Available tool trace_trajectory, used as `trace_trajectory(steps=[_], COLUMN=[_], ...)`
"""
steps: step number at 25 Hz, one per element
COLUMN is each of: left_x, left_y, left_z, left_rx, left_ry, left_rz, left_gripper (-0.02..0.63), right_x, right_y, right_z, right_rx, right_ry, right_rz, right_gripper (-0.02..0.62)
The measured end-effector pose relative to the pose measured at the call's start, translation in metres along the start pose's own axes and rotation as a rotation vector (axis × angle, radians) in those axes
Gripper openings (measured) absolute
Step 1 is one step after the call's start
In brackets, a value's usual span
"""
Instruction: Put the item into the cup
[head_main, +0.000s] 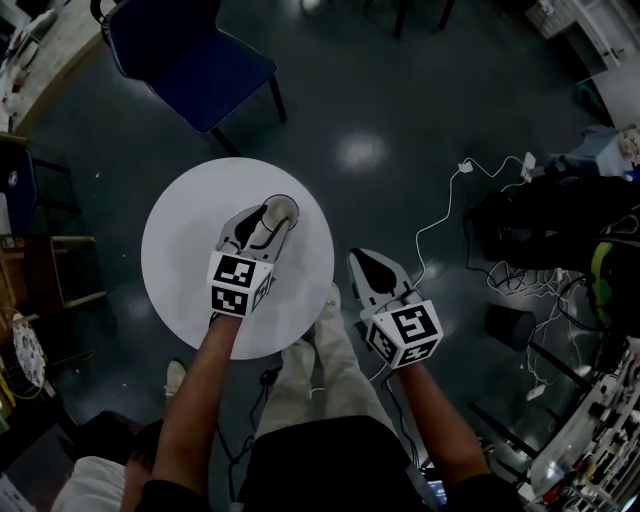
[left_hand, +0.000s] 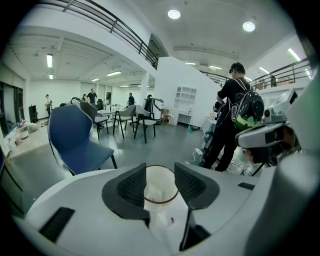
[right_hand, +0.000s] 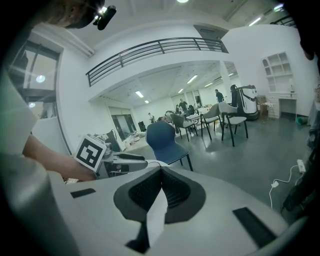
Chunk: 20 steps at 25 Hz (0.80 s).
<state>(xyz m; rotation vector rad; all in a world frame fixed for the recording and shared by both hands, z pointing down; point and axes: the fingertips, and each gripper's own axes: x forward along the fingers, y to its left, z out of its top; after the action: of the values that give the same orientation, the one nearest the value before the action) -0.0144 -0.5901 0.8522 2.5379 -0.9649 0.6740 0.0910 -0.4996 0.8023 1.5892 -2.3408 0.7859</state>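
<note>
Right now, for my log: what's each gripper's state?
Left gripper: open, holding nothing, cup at its tips.
Right gripper: closed, holding nothing.

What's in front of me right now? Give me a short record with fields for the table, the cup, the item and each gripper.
table: round white table, with a blue chair beyond it
cup: upright on the table, light with a dark rim
item: a white lump, apparently lying inside the cup
left gripper: over the cup, jaws apart, nothing gripped
right gripper: off the table's edge over the floor, jaws together, empty
task state: item seems to be in the cup already
</note>
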Motion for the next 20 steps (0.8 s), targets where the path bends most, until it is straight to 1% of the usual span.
trace_trajectory(steps=[1,4,5,8,12,20], left_x=[-0.004,-0.017,-0.022,-0.041,-0.076,-0.148], left_y=[-0.001,-0.004,-0.005,-0.012,-0.020,-0.041], left_z=[0.002,0.010,0.014,0.025,0.036,0.041], left_rx=[-0.003,-0.008,-0.011,-0.024,-0.031,-0.059], left_ry=[-0.004,-0.022,-0.030,-0.051,-0.082,-0.127], left_rz=[0.002,0.009,0.007,-0.001,0.004,0.027], left_gripper=[0.189,0.139,0.131,0.129,0.097,0.059], right_x=[-0.001,-0.006,-0.007,-0.014,-0.024,-0.054], right_y=[0.002,0.008,0.011,0.023,0.047,0.096], right_z=[0.002,0.011,0.015,0.026,0.042,0.073], right_rx=[-0.004,-0.016,-0.020,-0.035,-0.054,-0.109], right_ry=[-0.002,-0.013,-0.017,-0.029,-0.046,-0.087], right_rz=[0.002,0.009,0.012,0.022,0.037,0.067], right_gripper=[0.015,0.015,0.015,0.015,0.015,0.015])
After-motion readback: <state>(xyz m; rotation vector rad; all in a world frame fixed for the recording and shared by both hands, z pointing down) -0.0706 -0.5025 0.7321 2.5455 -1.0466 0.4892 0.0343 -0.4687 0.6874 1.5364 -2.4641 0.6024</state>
